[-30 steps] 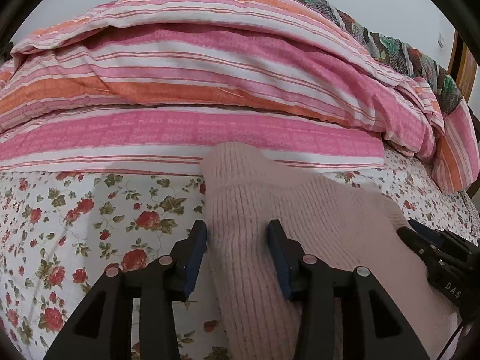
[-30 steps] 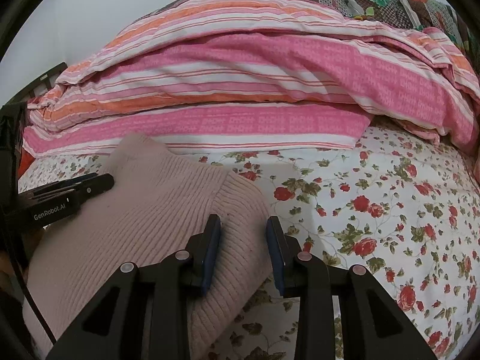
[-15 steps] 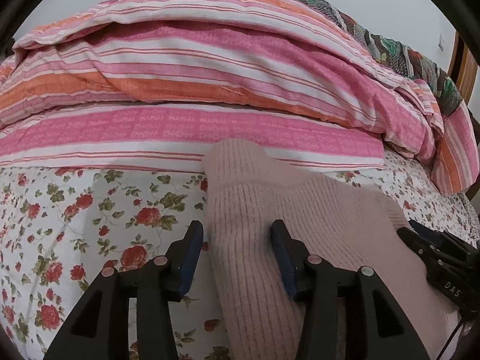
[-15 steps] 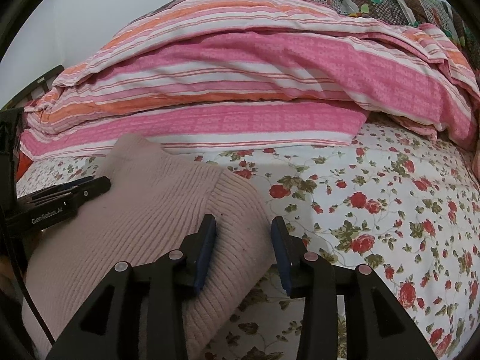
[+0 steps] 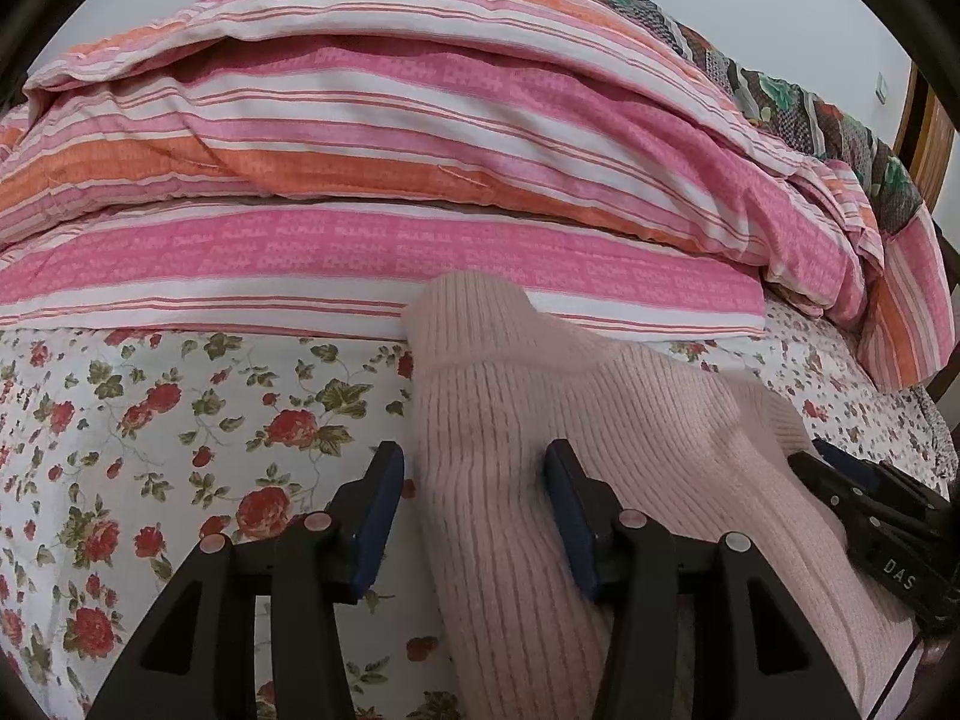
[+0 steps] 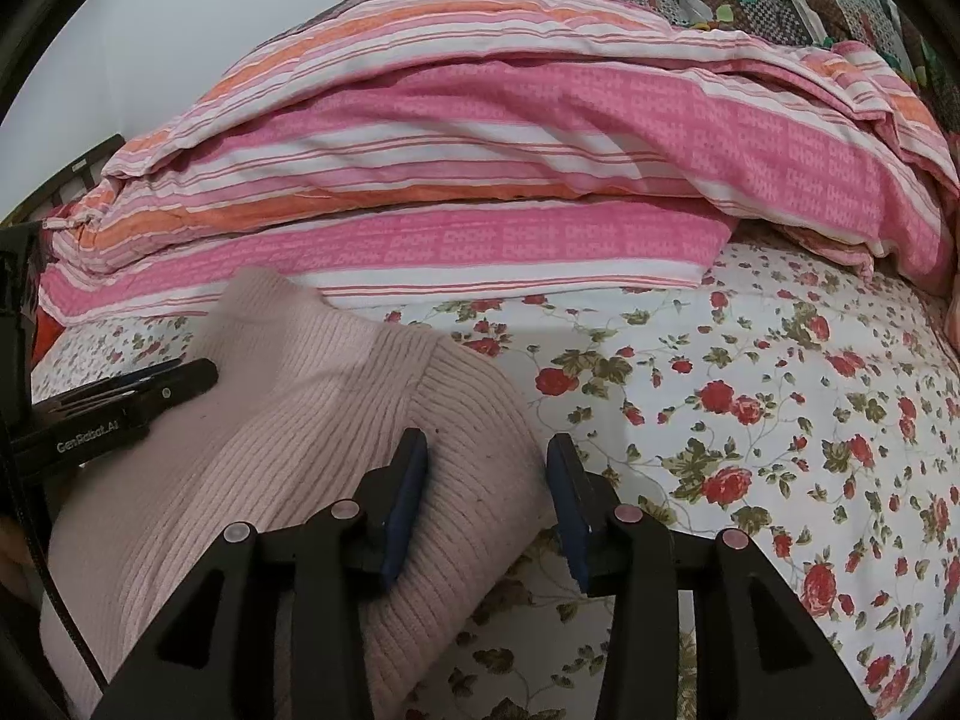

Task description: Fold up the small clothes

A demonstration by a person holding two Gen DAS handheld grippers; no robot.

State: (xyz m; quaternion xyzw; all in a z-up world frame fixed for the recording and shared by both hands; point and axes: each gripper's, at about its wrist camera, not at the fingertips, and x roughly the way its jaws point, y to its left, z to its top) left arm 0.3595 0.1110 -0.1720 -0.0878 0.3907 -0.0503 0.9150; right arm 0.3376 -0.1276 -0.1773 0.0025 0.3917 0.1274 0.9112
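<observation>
Pale pink ribbed knit sweater (image 5: 600, 450) lies folded on the floral bedsheet (image 5: 180, 420), far end right up against the pink/orange striped duvet (image 5: 420, 150); left gripper (image 5: 474, 504) straddles its left edge, jaws apart w/ knit between them but pads not pressing. Right gripper (image 6: 487, 495) is at the opposite edge, jaws opening; left pad on the knit, right pad over bare sheet, no grip afaict
</observation>
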